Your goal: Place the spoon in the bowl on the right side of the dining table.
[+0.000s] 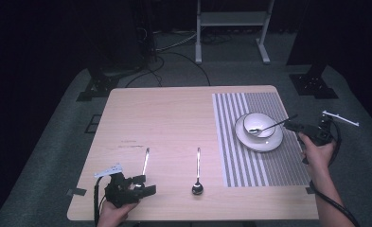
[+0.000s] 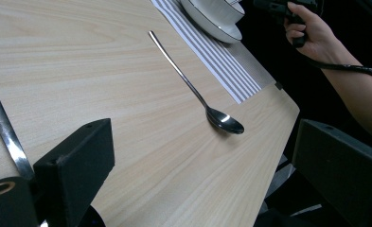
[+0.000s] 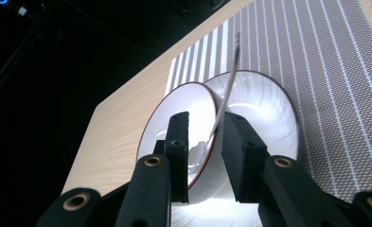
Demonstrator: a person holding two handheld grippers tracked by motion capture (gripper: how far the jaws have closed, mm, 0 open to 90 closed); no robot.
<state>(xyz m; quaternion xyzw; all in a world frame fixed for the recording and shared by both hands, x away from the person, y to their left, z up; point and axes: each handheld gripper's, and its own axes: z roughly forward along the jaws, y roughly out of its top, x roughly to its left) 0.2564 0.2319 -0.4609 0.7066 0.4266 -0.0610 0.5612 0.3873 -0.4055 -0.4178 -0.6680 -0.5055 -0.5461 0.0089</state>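
A white bowl (image 1: 259, 124) stands on a white plate (image 1: 259, 142) on the striped placemat (image 1: 269, 165) at the right. A spoon (image 1: 273, 125) rests in the bowl with its handle slanting out to the right. My right gripper (image 1: 291, 126) is at that handle's end. In the right gripper view the thin handle (image 3: 228, 85) runs between the parted jaws (image 3: 206, 120), against the right pad only. My left gripper (image 1: 146, 184) stands wide open at the table's front left, empty. A second spoon (image 2: 226, 124) lies ahead of it on the bare wood.
A flat metal utensil (image 1: 146, 161) lies just beyond the left gripper, its handle (image 2: 4, 127) beside the left jaw. The second spoon (image 1: 198, 170) lies mid-table near the front edge. Stands and cables are on the floor beyond the table.
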